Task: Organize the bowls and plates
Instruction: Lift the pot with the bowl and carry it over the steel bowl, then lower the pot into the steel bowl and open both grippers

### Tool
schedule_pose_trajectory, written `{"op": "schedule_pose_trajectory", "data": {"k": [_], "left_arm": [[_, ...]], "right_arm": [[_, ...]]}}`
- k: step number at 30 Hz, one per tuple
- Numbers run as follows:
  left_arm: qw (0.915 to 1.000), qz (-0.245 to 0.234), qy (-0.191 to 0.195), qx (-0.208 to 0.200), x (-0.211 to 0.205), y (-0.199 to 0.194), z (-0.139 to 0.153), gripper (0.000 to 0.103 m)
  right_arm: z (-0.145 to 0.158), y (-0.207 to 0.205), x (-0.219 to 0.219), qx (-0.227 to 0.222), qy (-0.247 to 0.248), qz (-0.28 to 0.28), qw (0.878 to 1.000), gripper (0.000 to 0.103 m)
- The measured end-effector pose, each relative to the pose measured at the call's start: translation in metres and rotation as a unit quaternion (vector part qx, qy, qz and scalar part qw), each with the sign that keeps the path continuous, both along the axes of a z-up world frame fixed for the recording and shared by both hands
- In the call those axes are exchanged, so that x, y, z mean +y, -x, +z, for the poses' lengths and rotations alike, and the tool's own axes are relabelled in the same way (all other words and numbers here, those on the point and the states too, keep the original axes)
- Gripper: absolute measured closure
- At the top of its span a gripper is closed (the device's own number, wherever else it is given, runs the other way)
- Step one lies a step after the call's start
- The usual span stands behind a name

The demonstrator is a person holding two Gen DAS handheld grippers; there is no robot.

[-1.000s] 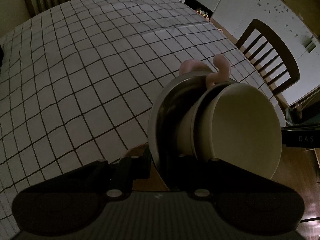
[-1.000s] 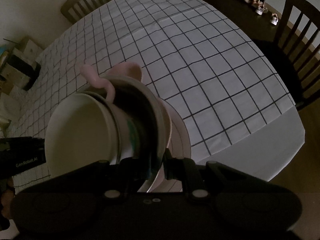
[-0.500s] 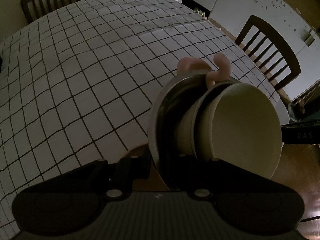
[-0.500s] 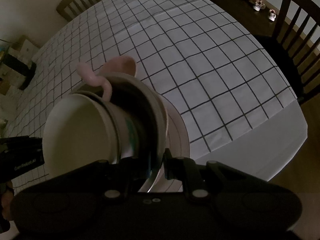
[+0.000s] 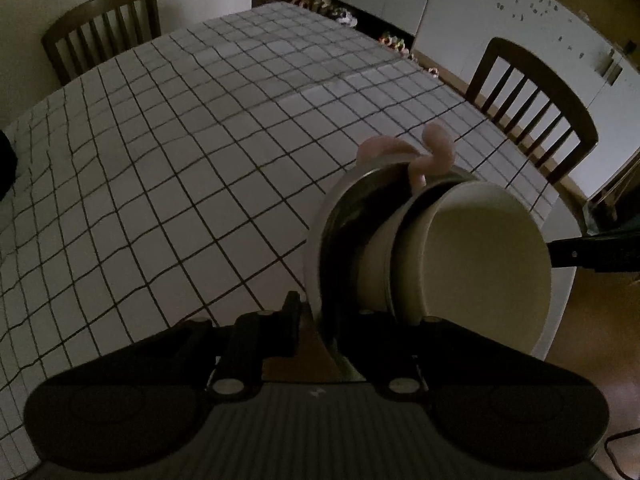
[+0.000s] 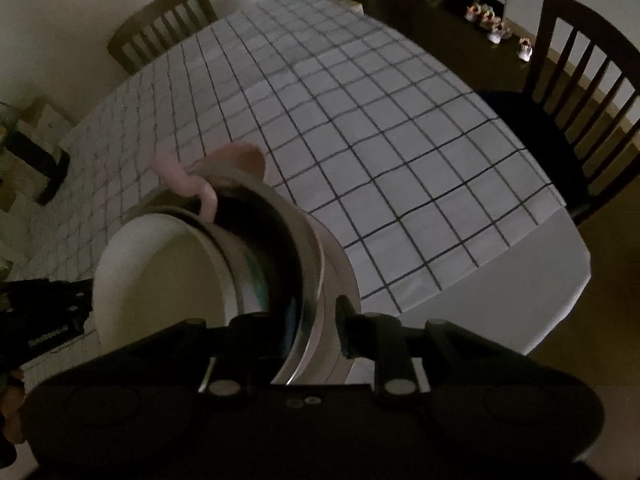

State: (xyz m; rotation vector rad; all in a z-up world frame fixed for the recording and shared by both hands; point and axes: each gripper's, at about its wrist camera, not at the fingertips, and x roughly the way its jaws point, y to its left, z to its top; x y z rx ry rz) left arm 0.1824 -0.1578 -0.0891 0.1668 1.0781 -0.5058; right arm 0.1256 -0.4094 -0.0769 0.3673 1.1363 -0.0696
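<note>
In your left view, the table [image 5: 180, 140] with its checked cloth fills the frame from 9 to 1 o'clock, with a chair [image 5: 100, 20] behind it at 11. Your left gripper [image 5: 356, 316] sits at 6 o'clock with its jaws opening. The rim of the steel bowl [image 5: 320, 248] is between them, and a sliver of gap shows between the outer finger and that rim, so it no longer looks pinched. The inner finger is hidden behind the bowls. The stack lies at 4 o'clock, near the table's edge. The white bowl [image 5: 480, 256] is nested in the steel one, and a pink thing [image 5: 438, 148] with a curled end pokes out at the stack's far side. You cannot tell whether the stack rests fully on the cloth. Your right gripper's [image 5: 592, 252] black body comes in at 3 o'clock, beside the white bowl. In your right view, the left gripper [image 6: 44, 312] shows at 8 o'clock and the stack sits from 8 to 6. A plate [image 6: 340, 264] lies under the steel bowl. Your right gripper [image 6: 292, 320] straddles both rims at 6 o'clock with its jaws opening. Its outer finger stands just off the steel rim, against the plate's edge, and whether it touches is unclear.
</note>
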Motion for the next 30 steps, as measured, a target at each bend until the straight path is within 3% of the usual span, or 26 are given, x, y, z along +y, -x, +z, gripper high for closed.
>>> {"op": "schedule_pose_trajectory", "data": {"k": [6,12,17,20,24,28,30], "left_arm": [[0.9993,-0.002,0.006,-0.037,0.005,0.02,0.022,0.08],[0.9965,0.022,0.022,-0.078,0.008,0.047,0.048,0.06],[0.9931,0.047,0.027,-0.104,0.005,0.074,0.064,0.051],[0.9907,0.066,0.031,-0.115,0.0,0.091,0.071,0.046],[0.9874,0.086,0.038,-0.127,-0.007,0.116,0.079,0.035],[0.9846,0.103,0.035,-0.137,-0.017,0.138,0.083,0.034],[0.9837,0.109,0.038,-0.138,-0.02,0.146,0.083,0.034]], "right_arm": [[0.029,0.024,0.01,-0.058,0.015,0.017,0.998,0.07],[0.052,0.042,0.022,-0.113,0.033,0.058,0.991,0.065],[0.066,0.057,0.023,-0.149,0.038,0.086,0.984,0.059],[0.073,0.068,0.018,-0.169,0.033,0.099,0.98,0.052],[0.082,0.087,0.013,-0.198,0.038,0.118,0.972,0.036],[0.086,0.106,0.008,-0.222,0.048,0.137,0.964,0.023],[0.086,0.114,0.005,-0.228,0.046,0.143,0.962,0.021]]}}
